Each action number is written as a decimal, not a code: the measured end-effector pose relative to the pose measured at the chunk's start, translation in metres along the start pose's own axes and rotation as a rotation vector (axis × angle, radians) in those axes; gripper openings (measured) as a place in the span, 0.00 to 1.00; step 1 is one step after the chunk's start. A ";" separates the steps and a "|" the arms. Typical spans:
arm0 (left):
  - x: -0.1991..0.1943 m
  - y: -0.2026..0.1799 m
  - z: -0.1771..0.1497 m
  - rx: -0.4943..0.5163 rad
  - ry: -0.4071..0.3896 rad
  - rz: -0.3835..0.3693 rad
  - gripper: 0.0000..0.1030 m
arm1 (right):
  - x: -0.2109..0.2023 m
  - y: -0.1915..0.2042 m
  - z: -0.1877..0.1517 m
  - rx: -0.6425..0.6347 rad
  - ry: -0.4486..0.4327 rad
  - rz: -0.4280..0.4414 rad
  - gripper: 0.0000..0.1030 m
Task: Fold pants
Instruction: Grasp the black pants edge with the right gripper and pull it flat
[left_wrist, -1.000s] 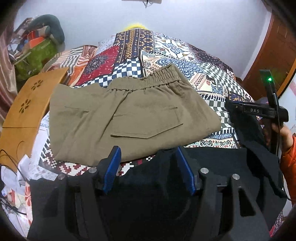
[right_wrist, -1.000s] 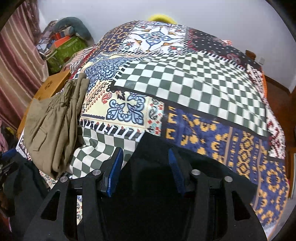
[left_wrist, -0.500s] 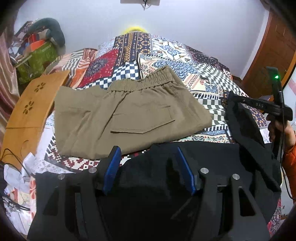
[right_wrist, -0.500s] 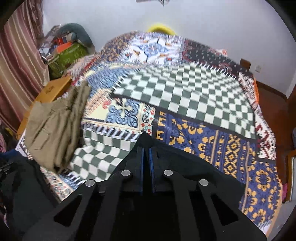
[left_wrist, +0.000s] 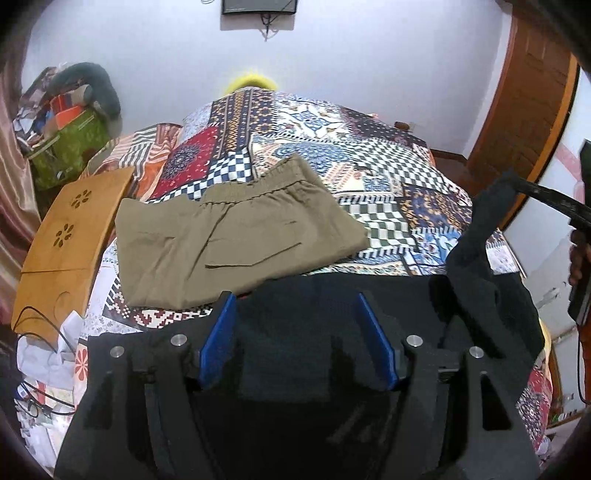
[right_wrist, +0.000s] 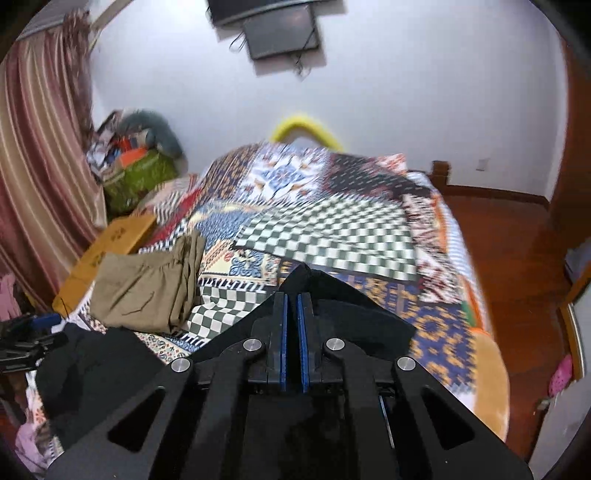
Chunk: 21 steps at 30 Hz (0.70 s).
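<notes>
Black fabric pants (left_wrist: 480, 266) | location: near edge of patchwork-quilted bed (left_wrist: 388, 192), in front of folded khaki pants (left_wrist: 229, 240) | right gripper (right_wrist: 291, 314): pressed together, pinching one corner, lifted | left gripper (left_wrist: 295, 332): spread, jaws just opening, cloth between, unpinched | long axis: runs across between both grippers.

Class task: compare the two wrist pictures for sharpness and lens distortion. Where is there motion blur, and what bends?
Left wrist view: mostly sharp, khaki pants crisp; door frame bows from fisheye. Right wrist view: bedspread smeared by motion blur, right gripper sharp; curtain curves.
</notes>
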<state>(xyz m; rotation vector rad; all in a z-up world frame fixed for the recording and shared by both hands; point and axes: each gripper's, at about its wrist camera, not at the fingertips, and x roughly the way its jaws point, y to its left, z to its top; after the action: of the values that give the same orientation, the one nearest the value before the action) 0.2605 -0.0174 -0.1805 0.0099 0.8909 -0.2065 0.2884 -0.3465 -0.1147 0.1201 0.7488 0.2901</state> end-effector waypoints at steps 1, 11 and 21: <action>-0.002 -0.003 -0.001 0.004 0.001 -0.005 0.66 | -0.014 -0.007 -0.006 0.022 -0.017 -0.008 0.05; -0.010 -0.036 -0.019 0.032 0.040 -0.071 0.73 | -0.087 -0.064 -0.090 0.230 -0.012 -0.101 0.05; -0.011 -0.068 -0.047 0.062 0.107 -0.123 0.73 | -0.091 -0.083 -0.174 0.349 0.122 -0.171 0.05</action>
<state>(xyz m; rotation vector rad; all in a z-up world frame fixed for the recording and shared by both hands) 0.2053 -0.0773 -0.1968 0.0237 0.9920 -0.3511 0.1242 -0.4525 -0.1992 0.3685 0.9208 0.0008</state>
